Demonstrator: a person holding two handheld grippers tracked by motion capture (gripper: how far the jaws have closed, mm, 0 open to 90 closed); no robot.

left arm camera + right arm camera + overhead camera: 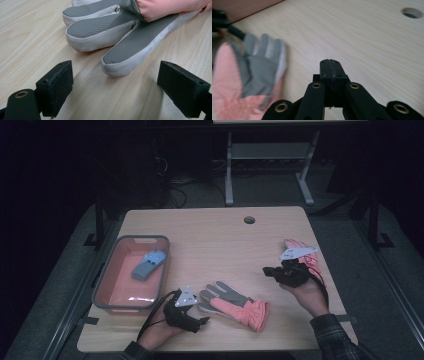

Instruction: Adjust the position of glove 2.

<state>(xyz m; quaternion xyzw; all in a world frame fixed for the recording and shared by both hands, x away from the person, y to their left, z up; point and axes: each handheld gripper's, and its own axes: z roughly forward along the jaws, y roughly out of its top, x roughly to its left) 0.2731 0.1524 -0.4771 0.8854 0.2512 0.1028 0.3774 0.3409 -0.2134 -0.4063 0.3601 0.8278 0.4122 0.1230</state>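
Glove, pink fabric with grey textured palm and white-edged fingers (231, 305), lies flat on the pale wood-grain tabletop (215, 240), near its front edge, fingers pointing left, cuff to the right. Left gripper (204, 321) sits just beside the glove's fingertips; in the left gripper view its two black jaws stand wide apart, released, with the tip of one grey finger (120, 67) lying ahead of the gap and no pad touching it. Right gripper (267, 270) is held off to the right of the glove, well apart from it; its jaws are clenched together on nothing, pads pressed face to face. In the right gripper view the glove appears blurred at lower left.

Grey-rimmed rectangular tray with salmon-pink floor (111, 270) stands at the tabletop's left, holding a small blue-grey glove (148, 265). Palm weave is a fine raised dot pattern; finger edges are smooth white cloth. Second pink glove (310, 257) lies behind the right gripper. Round cable hole (249, 220) at the far edge.
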